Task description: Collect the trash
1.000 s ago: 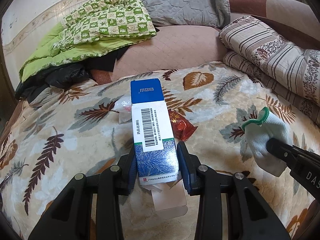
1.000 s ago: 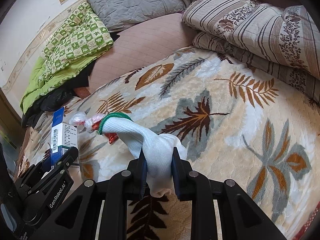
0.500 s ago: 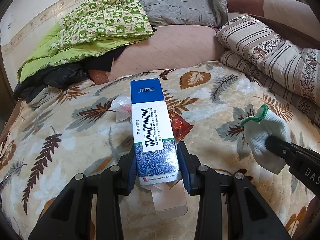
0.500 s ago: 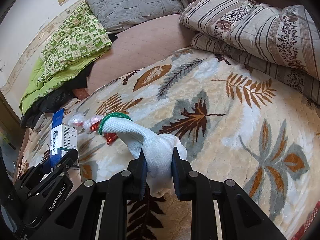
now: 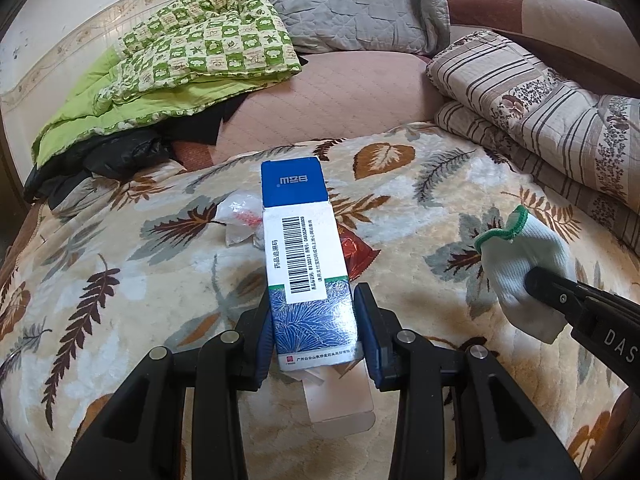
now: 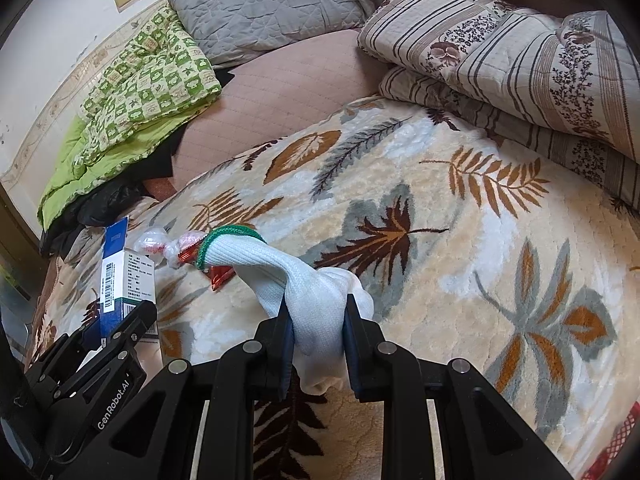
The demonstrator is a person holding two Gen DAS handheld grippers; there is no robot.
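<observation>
My left tool grips the blue-and-white medicine box; my right tool pinches a white glove above the bed, mid-blanket.

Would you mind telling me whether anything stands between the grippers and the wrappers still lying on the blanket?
Yes: both are full. The left gripper is shut on the blue box, which hangs right over the red wrapper and clear wrapper; the right gripper is shut on the white glove.
</observation>
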